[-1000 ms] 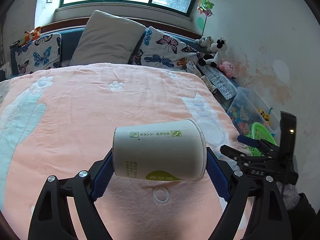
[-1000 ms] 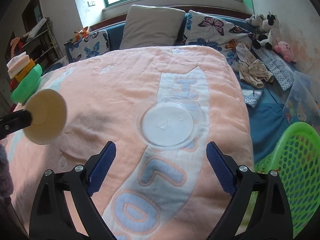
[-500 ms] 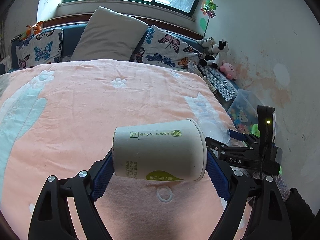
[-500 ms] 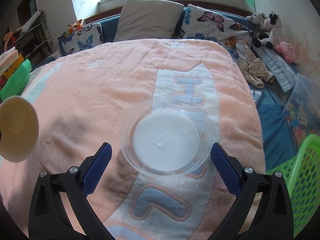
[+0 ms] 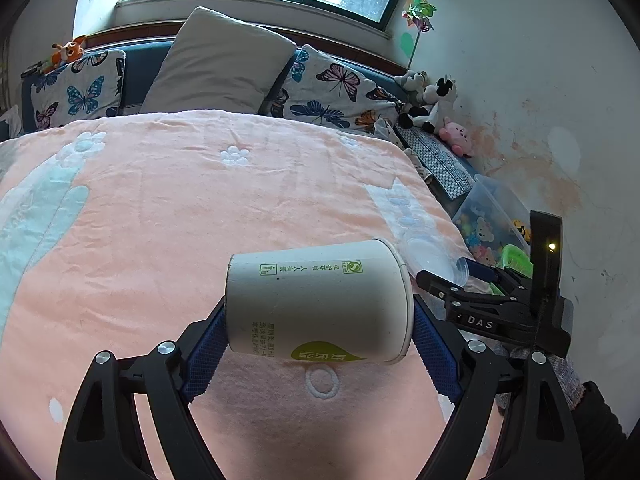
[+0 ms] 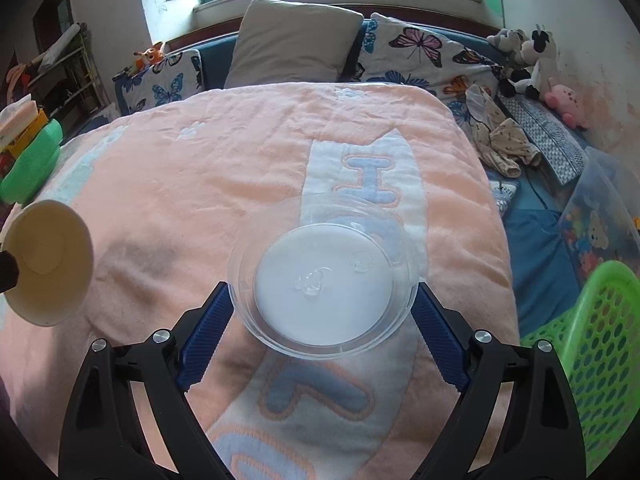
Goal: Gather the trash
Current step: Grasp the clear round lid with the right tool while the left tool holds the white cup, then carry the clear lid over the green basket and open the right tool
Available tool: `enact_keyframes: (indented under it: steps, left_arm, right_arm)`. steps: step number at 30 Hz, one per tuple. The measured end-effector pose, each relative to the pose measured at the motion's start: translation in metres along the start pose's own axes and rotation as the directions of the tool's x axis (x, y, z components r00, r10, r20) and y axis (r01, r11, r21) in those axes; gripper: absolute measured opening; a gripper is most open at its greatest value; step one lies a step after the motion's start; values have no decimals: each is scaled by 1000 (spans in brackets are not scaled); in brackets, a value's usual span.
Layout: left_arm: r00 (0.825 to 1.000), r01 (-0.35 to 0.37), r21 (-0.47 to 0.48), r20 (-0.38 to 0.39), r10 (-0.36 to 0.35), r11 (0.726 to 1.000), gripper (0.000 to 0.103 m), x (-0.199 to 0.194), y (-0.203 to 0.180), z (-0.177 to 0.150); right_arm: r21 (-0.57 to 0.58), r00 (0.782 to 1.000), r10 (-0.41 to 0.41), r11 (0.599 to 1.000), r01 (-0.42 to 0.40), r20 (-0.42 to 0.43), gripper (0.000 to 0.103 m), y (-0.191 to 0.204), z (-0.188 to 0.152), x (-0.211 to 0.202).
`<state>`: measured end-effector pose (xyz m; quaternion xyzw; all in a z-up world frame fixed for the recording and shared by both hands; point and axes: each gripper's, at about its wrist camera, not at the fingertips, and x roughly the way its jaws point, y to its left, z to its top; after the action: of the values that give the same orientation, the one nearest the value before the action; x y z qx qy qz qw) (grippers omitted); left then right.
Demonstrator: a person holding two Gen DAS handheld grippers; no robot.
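We see the left gripper (image 5: pixel 318 340) clamped on a white paper cup (image 5: pixel 318 300), which lies sideways across the jaws: its closed base presses the blue pad at nine o'clock and its open rim presses the pad (image 5: pixel 436 354) at three o'clock. The cup is lifted clear of the pink blanket (image 5: pixel 180 220) below it. Green print runs along the cup's side, upside down to us: a square logo with an S, rows of Chinese characters too small for us to read with certainty, and a green leaf-shaped badge with more characters near the rim.

From the right wrist view, a clear plastic lid (image 6: pixel 322 280) sits between the fingers of the right gripper (image 6: pixel 322 320). Its jaws have just been closing, and the lid's edge meets the blue pads at nine and three o'clock; the lid looks raised off the blanket's pale stripe with its blue letters, of which we make out an "I" at twelve o'clock and an "L" at six. We read no writing on the lid itself.

The cup's open mouth shows at nine o'clock in this view, well apart from the lid. A green perforated basket (image 6: pixel 592 340) stands off the bed at four o'clock. In the left view, the right gripper's black frame carries the letters "DAS" (image 5: pixel 480 322) at three o'clock.
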<state>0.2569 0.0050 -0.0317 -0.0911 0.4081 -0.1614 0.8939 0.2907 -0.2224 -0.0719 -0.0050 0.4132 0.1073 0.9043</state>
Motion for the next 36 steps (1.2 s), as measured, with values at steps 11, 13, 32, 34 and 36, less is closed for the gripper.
enact_keyframes:
  steps: [11, 13, 32, 34, 36]
  left_arm:
    - [999, 39, 29, 10, -39, 999, 82, -12, -30, -9]
    - [999, 49, 39, 8, -49, 998, 82, -13, -38, -12]
    - [989, 149, 163, -35, -145, 975, 82, -6, -131, -23]
    - [987, 158, 172, -43, -153, 972, 82, -3, -140, -25]
    - [986, 164, 179, -47, -158, 970, 82, -1, -146, -26]
  right_arm:
    - [40, 998, 24, 999, -26, 60, 89, -9, -28, -63]
    - [47, 997, 22, 999, -26, 70, 89, -12, -34, -75]
    - [217, 988, -99, 974, 72, 116, 88, -87, -89, -153]
    - [234, 987, -114, 969, 85, 116, 88, -96, -94, -157]
    - [247, 985, -128, 964, 97, 112, 88, -103, -99, -160]
